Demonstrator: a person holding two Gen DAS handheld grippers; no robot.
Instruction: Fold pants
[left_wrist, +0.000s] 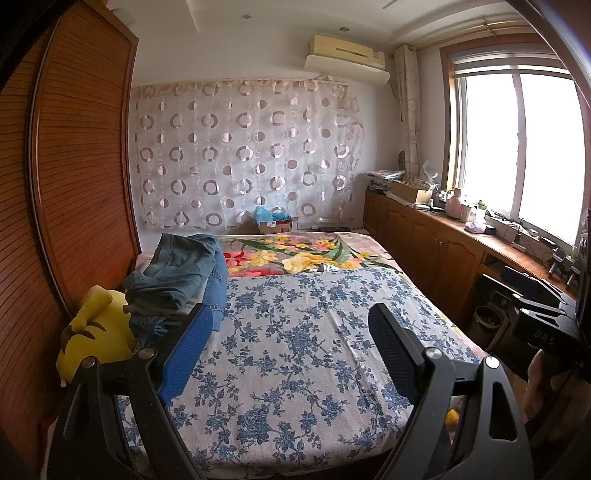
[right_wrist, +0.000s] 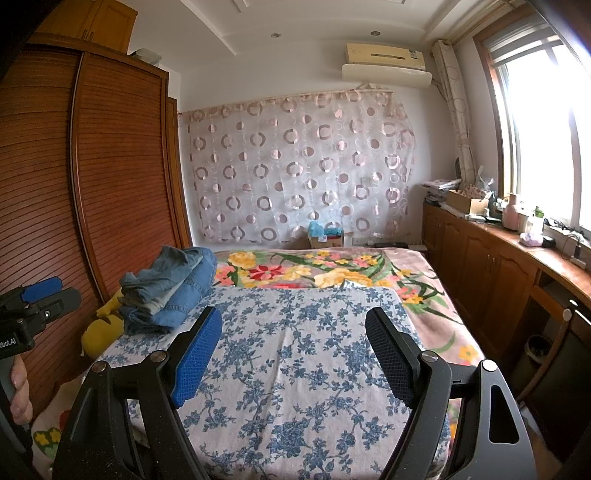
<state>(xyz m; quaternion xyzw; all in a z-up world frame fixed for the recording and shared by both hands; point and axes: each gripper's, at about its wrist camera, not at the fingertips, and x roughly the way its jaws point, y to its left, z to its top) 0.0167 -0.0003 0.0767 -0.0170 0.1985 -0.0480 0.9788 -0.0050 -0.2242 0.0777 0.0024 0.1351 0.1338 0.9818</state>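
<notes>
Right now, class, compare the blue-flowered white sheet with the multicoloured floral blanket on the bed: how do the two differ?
The blue-flowered white sheet has small blue sprigs on a pale ground; the multicoloured floral blanket has large red, yellow and pink blooms with green leaves. The sheet covers the near part of the bed, while the blanket shows beyond it, toward the far wall. The sheet lies on top, overlapping the blanket's near part. Both are floral and spread flat.

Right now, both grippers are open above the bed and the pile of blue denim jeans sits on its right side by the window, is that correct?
Not quite: the pile of blue denim jeans sits on the bed's left side, by the brown slatted wardrobe, as the right wrist view shows. The left gripper and right gripper are indeed open above the bed.
</notes>
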